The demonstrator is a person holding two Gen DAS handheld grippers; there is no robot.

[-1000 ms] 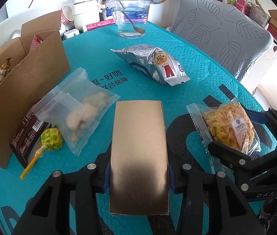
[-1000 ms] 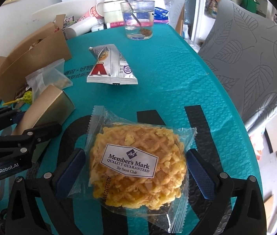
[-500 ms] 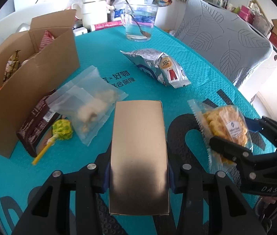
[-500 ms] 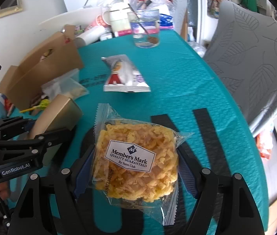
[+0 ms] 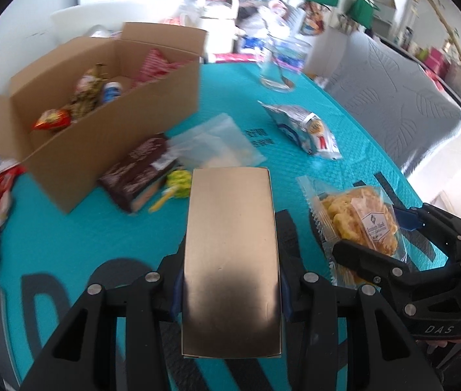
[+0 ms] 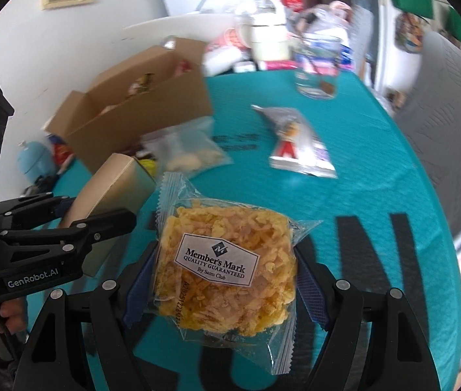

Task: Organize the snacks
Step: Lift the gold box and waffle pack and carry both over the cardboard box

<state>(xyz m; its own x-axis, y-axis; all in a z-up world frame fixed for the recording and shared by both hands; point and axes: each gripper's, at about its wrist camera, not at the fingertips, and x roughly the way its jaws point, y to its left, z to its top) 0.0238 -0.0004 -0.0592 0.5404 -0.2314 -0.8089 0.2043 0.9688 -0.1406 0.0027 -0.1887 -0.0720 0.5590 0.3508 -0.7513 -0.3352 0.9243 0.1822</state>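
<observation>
A plain gold box point(image 5: 230, 260), long, flat-topped and unmarked, with a dull metallic sheen, sits clamped between the blue-padded jaws of the left gripper point(image 5: 229, 288), held clear of the teal table cover point(image 5: 77, 238). Just beside it, the right gripper point(image 6: 224, 288) grips a clear, crimped-edge packet of golden cornflake crisp point(image 6: 225, 270), its white label reading "Member's Mark, Quality Guaranteed, By Sam's Club"; the pads press on both sides of the packet, which is lifted off the table. Beyond the two held snacks, still lying on the cover, are a clear zip bag point(image 5: 217, 145) with pale pieces inside, a dark brown wrapped bar point(image 5: 139, 172), a yellow-green lollipop point(image 5: 178, 181) on a yellow stick, and a silver-and-blue snack pouch point(image 5: 302, 128) with a red figure printed on it. An open cardboard box point(image 5: 106, 114) stands at the left of the table with the brown bar just beside its near wall; it already holds several wrapped sweets, among them a red-and-white striped packet. A drinking glass point(image 5: 279, 65) with a spoon in it stands at the far edge, near a grey leaf-patterned chair point(image 5: 393, 104). A person's fingers point(image 6: 12, 316) curl around the left gripper's handle.
</observation>
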